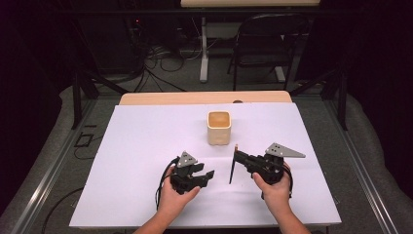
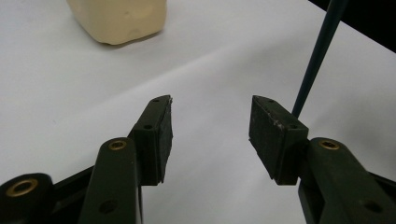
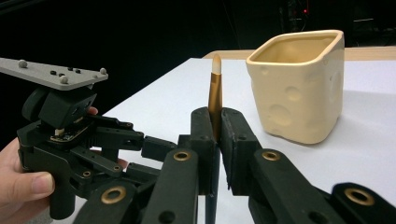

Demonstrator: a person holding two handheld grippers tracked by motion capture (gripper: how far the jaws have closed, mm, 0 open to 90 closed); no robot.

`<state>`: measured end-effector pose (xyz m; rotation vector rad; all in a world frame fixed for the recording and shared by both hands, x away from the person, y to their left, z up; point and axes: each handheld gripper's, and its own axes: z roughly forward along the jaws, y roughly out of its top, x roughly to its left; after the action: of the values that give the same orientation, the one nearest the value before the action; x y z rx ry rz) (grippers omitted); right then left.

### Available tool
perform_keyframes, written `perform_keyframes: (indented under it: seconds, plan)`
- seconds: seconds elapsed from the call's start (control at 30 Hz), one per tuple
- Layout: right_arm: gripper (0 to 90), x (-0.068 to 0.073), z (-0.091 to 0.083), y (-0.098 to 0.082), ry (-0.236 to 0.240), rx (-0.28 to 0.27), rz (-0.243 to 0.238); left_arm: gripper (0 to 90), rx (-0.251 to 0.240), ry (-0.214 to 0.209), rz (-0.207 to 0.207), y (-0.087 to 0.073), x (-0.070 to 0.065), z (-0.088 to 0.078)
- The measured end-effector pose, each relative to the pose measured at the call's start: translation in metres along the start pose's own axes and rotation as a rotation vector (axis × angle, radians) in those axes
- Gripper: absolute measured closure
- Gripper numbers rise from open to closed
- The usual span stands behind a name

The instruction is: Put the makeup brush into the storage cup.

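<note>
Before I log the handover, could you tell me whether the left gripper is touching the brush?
Apart: in the left gripper view, the left gripper stands open, and the brush passes beyond its right pad.

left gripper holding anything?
No: in the left gripper view the left gripper has its jaws apart with only the white table between them; the brush stands off to the side.

Cream dimpled cup (image 1: pixel 219 127) — gold-banded dark brush (image 3: pixel 215 98)

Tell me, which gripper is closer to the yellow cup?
The right gripper. It sits just below the yellow cup, a little to its right, clamped on a brush. The left gripper is open, lower and further left.
</note>
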<state>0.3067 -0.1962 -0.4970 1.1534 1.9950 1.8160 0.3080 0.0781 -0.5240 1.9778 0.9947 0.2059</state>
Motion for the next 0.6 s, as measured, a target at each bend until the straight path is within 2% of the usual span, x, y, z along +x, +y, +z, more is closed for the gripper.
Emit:
perform_keyframes:
  seconds: [0.07,0.2,0.3,0.4,0.6]
  plan:
    - [83.8,0.0,0.0,0.0,-0.001,0.001,-0.001,48.3,0.0,0.006,-0.011,0.0,0.0,0.001]
    - [83.8,-0.001,0.0,0.004,-0.012,-0.003,-0.02,45.4,0.004,0.033,0.0,0.0,0.004,0.001]
    - [83.8,-0.001,0.001,0.006,-0.019,-0.001,-0.034,43.6,0.011,0.036,0.001,0.0,0.005,0.0]
    - [83.8,-0.004,0.003,0.011,-0.029,-0.01,-0.05,42.4,-0.001,0.045,0.01,0.001,0.007,-0.001]
    - [83.8,-0.012,0.01,0.021,-0.06,0.007,-0.071,40.4,-0.02,0.061,0.033,0.002,0.01,-0.006]
